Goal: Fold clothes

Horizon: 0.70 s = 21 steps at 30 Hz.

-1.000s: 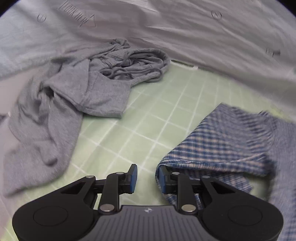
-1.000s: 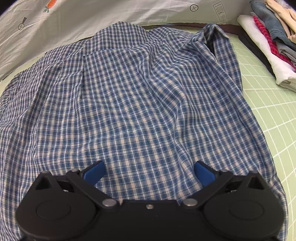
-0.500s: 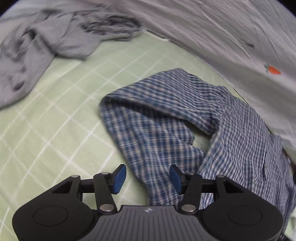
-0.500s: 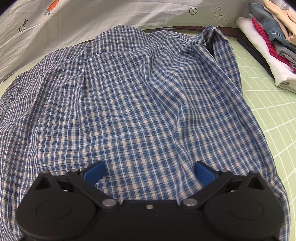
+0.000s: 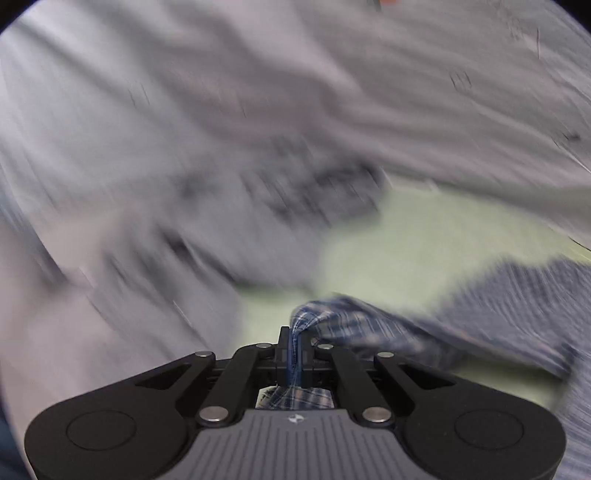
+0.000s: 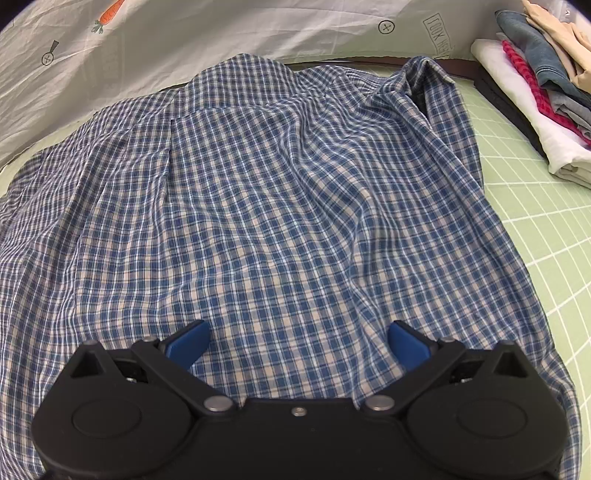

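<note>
Folding item: blue plaid shirt, one edge pinched by the left gripper, body spread on the green grid mat.

Left wrist view, heavily blurred: left gripper (image 5: 294, 350), jaws just closed, pads clamped on a bunched edge of the plaid shirt (image 5: 369, 332); the cloth runs off to the right over the green mat (image 5: 406, 236); a smeared grey garment (image 5: 229, 206) lies beyond to the left, with pale sheeting (image 5: 295, 74) behind. Right wrist view, sharp: right gripper (image 6: 297, 341), blue pads spread wide, nothing between them, poised just above the shirt (image 6: 277, 192), which lies rumpled across the mat (image 6: 546, 229); printed white sheet (image 6: 221, 33) behind; stack of folded clothes (image 6: 535, 85) at far right, apart from the shirt.
</note>
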Available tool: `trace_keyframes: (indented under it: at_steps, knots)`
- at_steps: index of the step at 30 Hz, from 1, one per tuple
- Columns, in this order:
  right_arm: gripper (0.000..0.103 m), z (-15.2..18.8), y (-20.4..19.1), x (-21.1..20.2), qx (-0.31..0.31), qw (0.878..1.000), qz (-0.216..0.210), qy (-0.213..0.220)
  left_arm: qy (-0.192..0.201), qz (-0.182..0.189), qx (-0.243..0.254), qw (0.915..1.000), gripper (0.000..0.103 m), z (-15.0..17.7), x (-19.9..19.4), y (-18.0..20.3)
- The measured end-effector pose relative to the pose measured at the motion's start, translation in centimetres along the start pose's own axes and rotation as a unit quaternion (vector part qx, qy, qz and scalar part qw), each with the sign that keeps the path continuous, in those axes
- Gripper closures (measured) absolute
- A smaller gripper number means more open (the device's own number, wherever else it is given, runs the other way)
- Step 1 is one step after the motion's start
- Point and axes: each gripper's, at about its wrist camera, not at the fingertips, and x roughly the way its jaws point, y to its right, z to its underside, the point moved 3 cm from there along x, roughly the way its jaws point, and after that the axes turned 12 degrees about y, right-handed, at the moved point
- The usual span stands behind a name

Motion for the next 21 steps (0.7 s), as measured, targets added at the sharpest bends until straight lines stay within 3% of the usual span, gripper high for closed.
trace_keyframes:
  at_steps: [3,5,8,13,14,16,18,21]
  knots:
    - [0.000,0.0,0.0,0.0,0.000,1.000,0.000,0.001,0.109,-0.012,0.085,0.9903,0.100,-2.7,-2.6,1.0]
    - [0.000,0.0,0.0,0.1,0.001,1.000,0.000,0.002,0.135,-0.006,0.145,0.9801,0.100,-2.3,-3.9,2.7]
    - [0.000,0.0,0.1,0.1,0.002,1.000,0.001,0.004,0.086,0.040,0.195,0.9763,0.099,1.5,-4.2,4.9]
    - [0.000,0.2,0.0,0.0,0.002,1.000,0.002,0.008,-0.058,0.133,0.187,0.9715,0.094,9.0,-4.5,6.0]
    - [0.000,0.2,0.0,0.0,0.002,1.000,0.002,0.007,-0.070,0.139,0.171,0.9729,0.094,9.8,-4.8,5.7]
    - [0.000,0.1,-0.1,0.0,0.002,1.000,0.002,0.007,-0.084,0.141,0.101,0.9812,0.078,10.1,-5.4,4.3]
    - [0.000,0.1,-0.1,0.0,0.001,1.000,0.001,0.006,-0.086,0.137,-0.011,0.9867,0.068,9.9,-5.6,2.1]
    - [0.000,0.0,-0.1,0.1,0.000,1.000,0.001,0.006,-0.086,0.117,-0.173,0.9743,0.062,9.6,-5.6,-1.4]
